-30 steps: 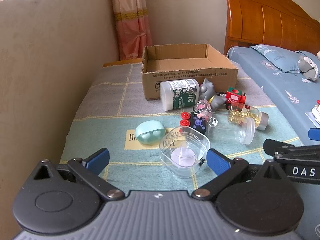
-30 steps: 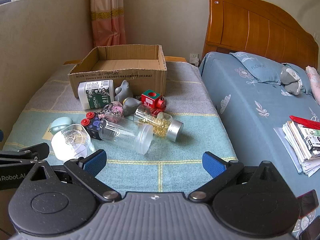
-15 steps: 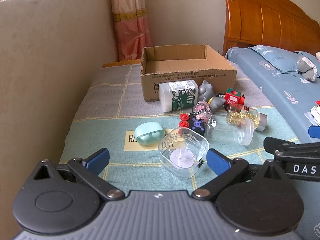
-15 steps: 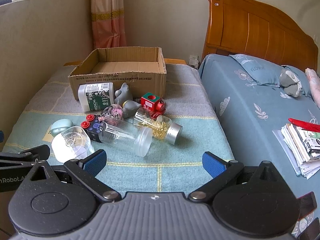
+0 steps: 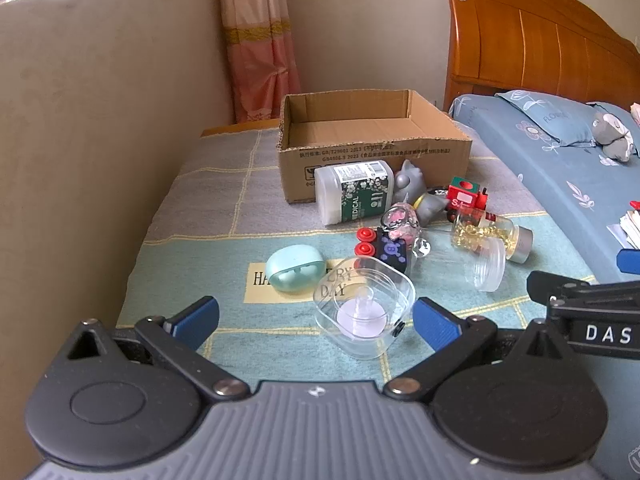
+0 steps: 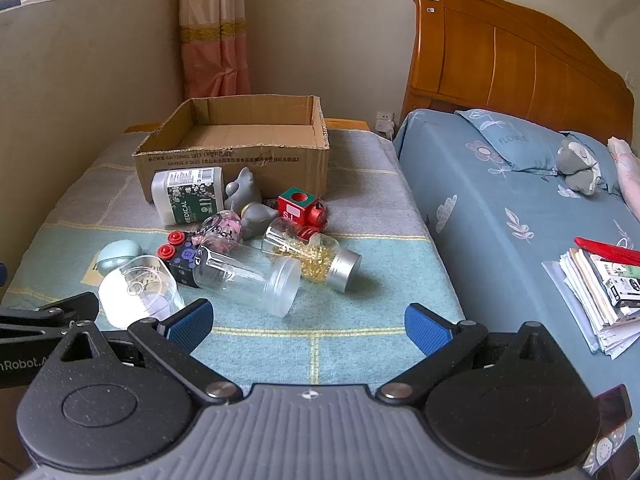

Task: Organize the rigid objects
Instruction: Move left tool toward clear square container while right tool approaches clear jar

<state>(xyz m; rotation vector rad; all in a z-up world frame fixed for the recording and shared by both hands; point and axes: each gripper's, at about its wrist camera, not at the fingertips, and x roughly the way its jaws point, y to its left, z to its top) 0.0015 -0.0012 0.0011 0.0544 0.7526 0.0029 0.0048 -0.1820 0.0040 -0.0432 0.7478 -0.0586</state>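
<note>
An open, empty cardboard box [image 5: 374,148] [image 6: 236,148] stands at the back of a blanket-covered surface. In front of it lie a white medical bottle [image 5: 354,196], a grey figurine [image 5: 412,182], a red toy train [image 5: 466,196], a jar of gold pieces [image 5: 490,236], a clear jar [image 6: 248,276], a black cube with red knobs [image 5: 382,250], a mint earbud case [image 5: 296,268] and a clear square container [image 5: 362,308]. My left gripper [image 5: 316,318] is open, just before the square container. My right gripper [image 6: 308,322] is open, short of the clear jar.
A wall runs along the left side [image 5: 80,160]. A bed with blue sheets [image 6: 500,208] and a wooden headboard [image 6: 500,64] lies to the right, with a stack of papers [image 6: 600,296] on it. A curtain [image 6: 212,32] hangs behind the box.
Both grippers have drawn back slightly and risen a little; the objects appear a bit farther away. Nothing on the blanket has moved and both grippers stay open.
</note>
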